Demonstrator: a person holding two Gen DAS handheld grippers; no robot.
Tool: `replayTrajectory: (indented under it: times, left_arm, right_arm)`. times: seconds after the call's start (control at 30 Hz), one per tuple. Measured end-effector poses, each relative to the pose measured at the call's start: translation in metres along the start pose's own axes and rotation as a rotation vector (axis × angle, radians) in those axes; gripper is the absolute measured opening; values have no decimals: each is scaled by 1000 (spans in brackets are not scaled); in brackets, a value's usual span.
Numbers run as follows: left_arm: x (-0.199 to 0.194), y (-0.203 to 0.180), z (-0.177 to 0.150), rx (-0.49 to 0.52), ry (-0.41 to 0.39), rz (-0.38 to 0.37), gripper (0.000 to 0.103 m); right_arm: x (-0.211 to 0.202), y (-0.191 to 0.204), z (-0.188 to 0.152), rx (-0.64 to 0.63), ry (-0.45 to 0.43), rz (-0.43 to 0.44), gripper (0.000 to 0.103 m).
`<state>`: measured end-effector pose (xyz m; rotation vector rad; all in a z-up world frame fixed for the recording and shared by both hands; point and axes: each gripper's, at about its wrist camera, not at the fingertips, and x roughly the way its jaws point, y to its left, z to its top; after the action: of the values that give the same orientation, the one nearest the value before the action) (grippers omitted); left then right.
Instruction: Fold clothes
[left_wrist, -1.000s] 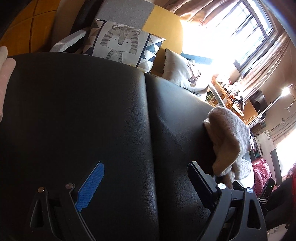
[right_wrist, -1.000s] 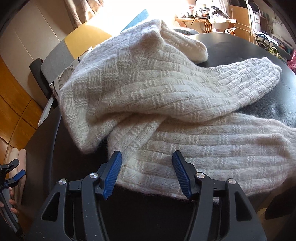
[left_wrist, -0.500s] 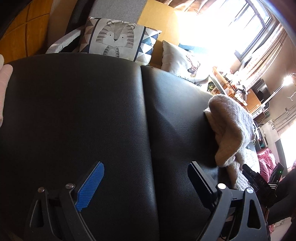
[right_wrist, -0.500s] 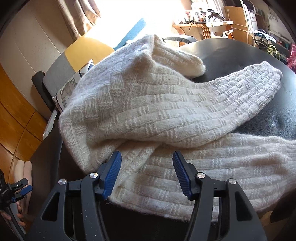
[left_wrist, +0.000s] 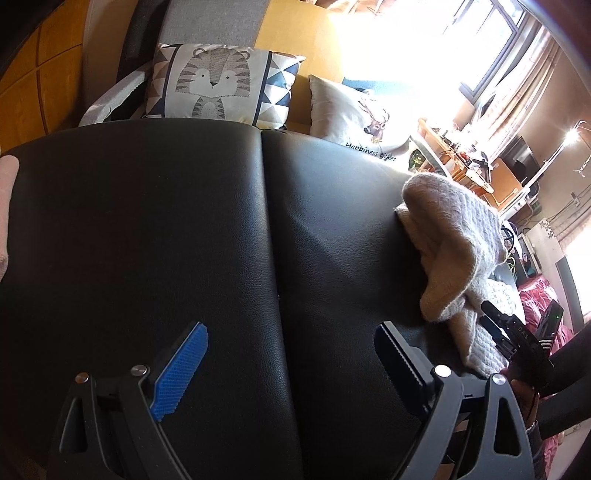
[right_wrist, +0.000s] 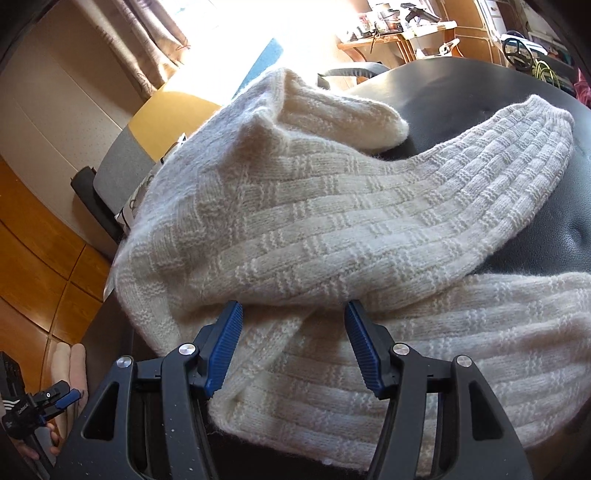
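Note:
A cream knitted sweater (right_wrist: 332, 229) lies crumpled on the black leather seat (left_wrist: 147, 229), one sleeve stretched out to the right. My right gripper (right_wrist: 293, 332) is open just over the sweater's near folds, with knit between its blue pads (right_wrist: 225, 347) but not pinched. In the left wrist view the sweater (left_wrist: 450, 251) is a heap at the right. My left gripper (left_wrist: 291, 354) hangs open over bare leather, well to the left of it and holding nothing. The right gripper (left_wrist: 496, 323) shows at the sweater's near edge, and the left gripper (right_wrist: 70, 395) appears small at the bottom left.
A tiger cushion (left_wrist: 214, 85) and a deer cushion (left_wrist: 354, 114) lean behind the seat. A cluttered desk (right_wrist: 399, 26) stands beyond by the bright window. Pale pink cloth (left_wrist: 7, 214) lies at the seat's left edge. Wooden floor (right_wrist: 37, 240) lies to the left.
My right gripper has crept forward onto the sweater, so knit now lies between its pads. The left gripper has drifted, bringing the cushions and the right gripper into its view.

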<state>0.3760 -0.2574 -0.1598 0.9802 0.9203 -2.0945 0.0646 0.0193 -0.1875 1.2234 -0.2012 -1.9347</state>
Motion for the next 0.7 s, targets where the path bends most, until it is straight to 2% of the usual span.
replayTrajectory:
  times: [0.13, 0.27, 0.33, 0.4, 0.57, 0.6, 0.7]
  left_arm:
    - [6, -6, -2, 8, 16, -22, 93]
    - [12, -13, -4, 17, 36, -46, 93]
    - [15, -15, -6, 16, 41, -51, 94]
    - [17, -15, -7, 8, 43, -57, 93]
    - [17, -17, -10, 8, 37, -62, 94]
    - [17, -18, -10, 10, 36, -63, 94]
    - [14, -17, -11, 12, 30, -62, 94]
  right_arm:
    - [11, 13, -6, -42, 32, 19, 61]
    - [23, 38, -3, -77, 47, 93, 61]
    - [28, 54, -3, -96, 65, 118, 65]
    - [33, 75, -14, -129, 103, 177, 70]
    - [42, 113, -63, -262, 250, 299, 70]
    - [40, 118, -71, -299, 255, 300, 70]
    - [22, 129, -65, -420, 185, 192, 70]
